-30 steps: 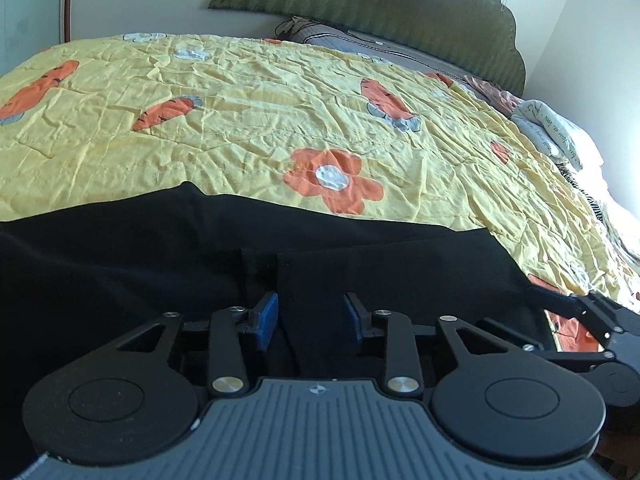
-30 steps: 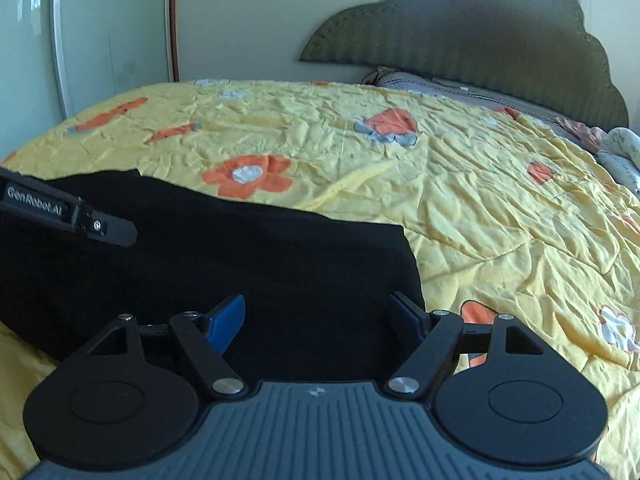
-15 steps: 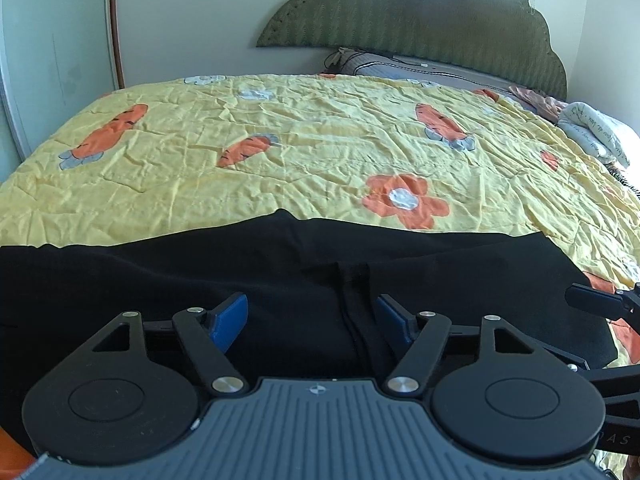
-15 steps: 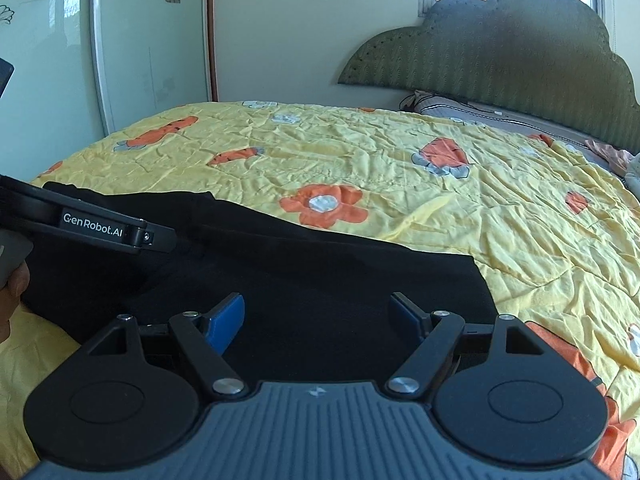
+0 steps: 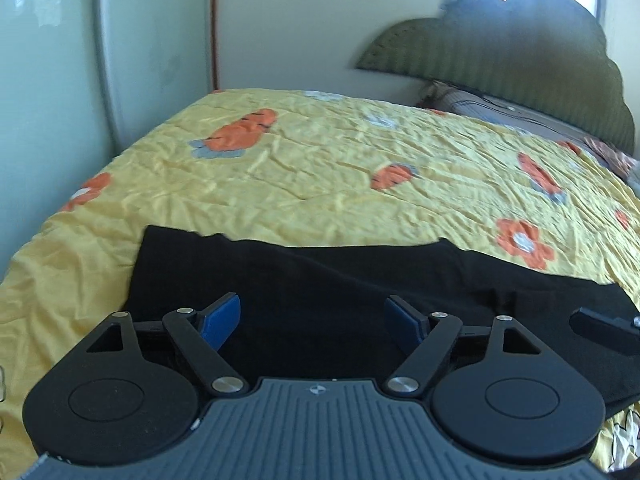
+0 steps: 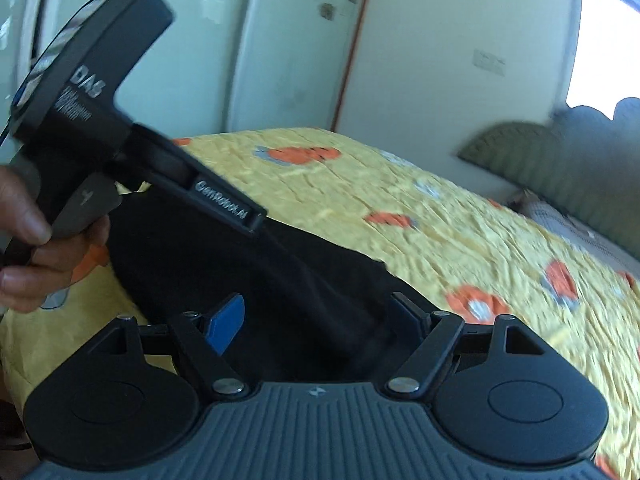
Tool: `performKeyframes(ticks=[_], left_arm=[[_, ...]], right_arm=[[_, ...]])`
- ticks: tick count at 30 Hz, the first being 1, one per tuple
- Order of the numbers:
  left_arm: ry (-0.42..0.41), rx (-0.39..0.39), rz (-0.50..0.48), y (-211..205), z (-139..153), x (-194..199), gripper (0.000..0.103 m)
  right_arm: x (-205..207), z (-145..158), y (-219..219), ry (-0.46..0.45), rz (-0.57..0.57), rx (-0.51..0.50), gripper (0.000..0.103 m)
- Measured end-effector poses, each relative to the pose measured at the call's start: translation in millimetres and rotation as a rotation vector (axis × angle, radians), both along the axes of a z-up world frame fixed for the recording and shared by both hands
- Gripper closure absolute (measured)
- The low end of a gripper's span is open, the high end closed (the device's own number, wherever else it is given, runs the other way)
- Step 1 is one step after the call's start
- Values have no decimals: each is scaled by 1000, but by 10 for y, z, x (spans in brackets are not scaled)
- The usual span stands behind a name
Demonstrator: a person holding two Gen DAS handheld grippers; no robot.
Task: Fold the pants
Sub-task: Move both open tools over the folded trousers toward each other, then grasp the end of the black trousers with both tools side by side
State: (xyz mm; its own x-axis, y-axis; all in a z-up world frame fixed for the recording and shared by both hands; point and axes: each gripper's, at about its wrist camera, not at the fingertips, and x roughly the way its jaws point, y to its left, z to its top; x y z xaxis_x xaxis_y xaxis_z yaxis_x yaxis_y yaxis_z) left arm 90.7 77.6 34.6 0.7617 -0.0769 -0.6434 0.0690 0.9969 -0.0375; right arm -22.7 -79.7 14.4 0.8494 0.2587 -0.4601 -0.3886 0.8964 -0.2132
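Observation:
Black pants (image 5: 360,280) lie flat along the near edge of the yellow bed. My left gripper (image 5: 314,320) hovers over them near their left end, its jaws opening wide, and no cloth is pinched between the blue pads. In the right wrist view the same pants (image 6: 280,280) stretch under my right gripper (image 6: 320,316), which is open with nothing gripped. The left gripper's body (image 6: 120,128) fills the upper left of that view, held by a hand (image 6: 36,240). A finger of the right gripper (image 5: 604,326) pokes in at the left wrist view's right edge.
A yellow quilt (image 5: 360,168) with orange carrot and flower prints covers the bed. A green headboard (image 5: 520,60) and pillows (image 5: 500,108) are at the far end. A pale wardrobe (image 5: 100,60) stands close to the bed's left side.
Both grippers drew back and swung left, so the pants' left end and the wardrobe now show. The left jaws spread from narrow to wide. The pants stayed flat.

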Motion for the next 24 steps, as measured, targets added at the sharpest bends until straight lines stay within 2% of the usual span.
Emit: performKeyframes(ticks=[2,6,11,15,20,22,23,24], left_arm=[[1,-10,60,278,37,1,21],[0,18,163,721,105,-32,20],[49,-6,234,1121,64,-87,20],[122,-128,262,1394,-22,-117,20],[193,-286,250,1567,-125,-115,20],[214,-358,234,1602,-172,-104,20],[229,-399,226,1621,-203,-92,20],[249,-456,216,1641,-254,-67,20]], right_arm=[[3,-3,316,-28,78,-54,24],[1,-50,838,-73,200,-133,24],[40,-169,1281,-80,290,-213,25],[61,-369,1577,-134,305,-374,25],[-13,-618,1773,-228,296,-560,27],[1,-660,1827,-251,302,-603,47],[18,-681,1847,-254,308,-619,53],[34,-711,1871,-257,319,-638,67]])
